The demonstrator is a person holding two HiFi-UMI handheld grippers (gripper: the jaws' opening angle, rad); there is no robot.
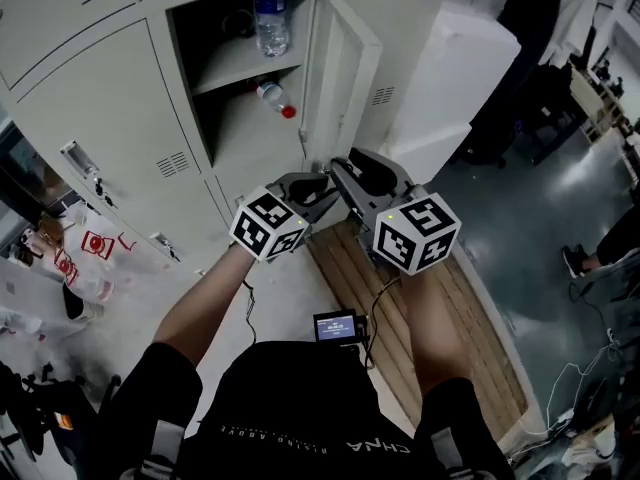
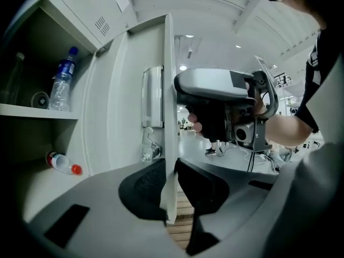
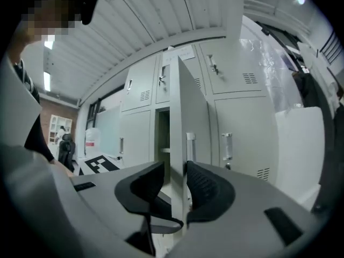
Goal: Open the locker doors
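Note:
An open locker door of a cream metal locker stands edge-on toward me. Both grippers are at its lower free edge. My left gripper has the door's thin edge between its black pads, which sit against both faces; in its own view the left gripper looks past the door's inner latch. My right gripper also straddles the door edge; in its own view the right gripper shows a small gap on the left side.
Inside the locker an upright water bottle stands on the shelf, and a red-capped bottle lies below. Closed lockers lie to the left, a white cabinet to the right and a wooden pallet underfoot.

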